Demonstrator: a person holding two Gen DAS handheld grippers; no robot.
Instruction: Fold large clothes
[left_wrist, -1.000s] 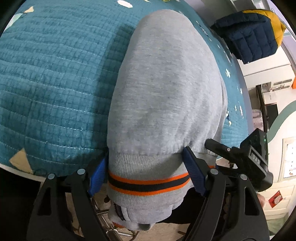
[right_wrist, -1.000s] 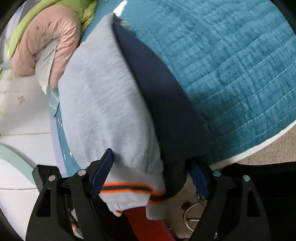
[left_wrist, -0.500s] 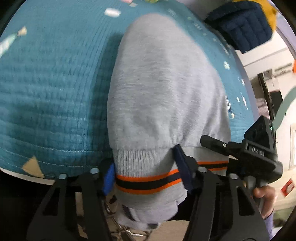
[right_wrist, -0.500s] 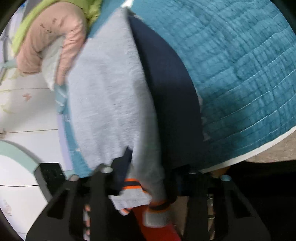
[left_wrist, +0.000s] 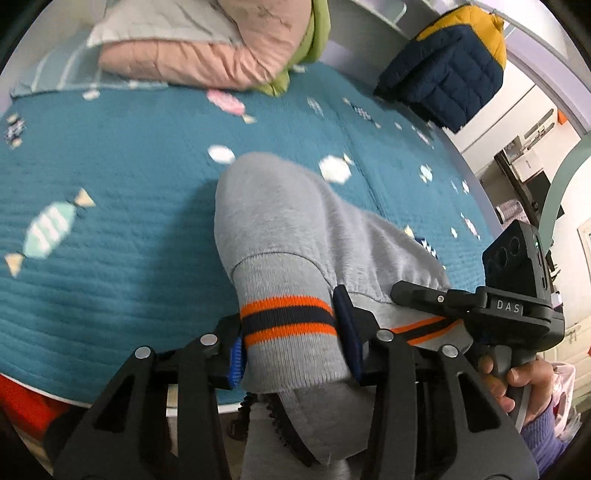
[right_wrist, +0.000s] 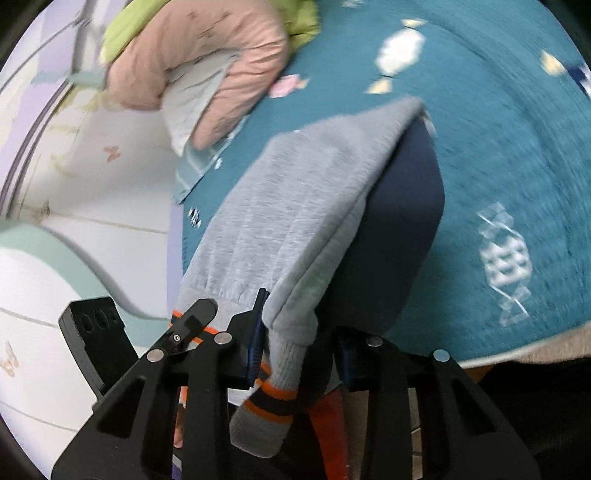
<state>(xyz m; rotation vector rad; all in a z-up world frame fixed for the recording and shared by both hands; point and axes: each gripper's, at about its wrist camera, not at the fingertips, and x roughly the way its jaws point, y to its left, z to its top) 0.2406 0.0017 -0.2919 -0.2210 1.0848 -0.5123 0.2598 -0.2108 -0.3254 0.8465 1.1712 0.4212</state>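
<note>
Each hand-held gripper (left_wrist: 291, 349) (right_wrist: 299, 350), jaws just closed, clamps the grey sweatshirt's (left_wrist: 295, 221) striped hem.

Left gripper (left_wrist: 291, 347) and right gripper (right_wrist: 301, 349) pointing downward, jaws just closed, each clamping cloth

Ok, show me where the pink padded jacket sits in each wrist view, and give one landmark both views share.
Left wrist view: the pink padded jacket lies along the top edge, left of centre, at the far side of the teal quilt.
Right wrist view: the jacket is at upper left, curled beside the quilt's edge.
Shared landmark: the grey sweatshirt's orange-and-navy striped hem, at bottom centre in both views.
</note>
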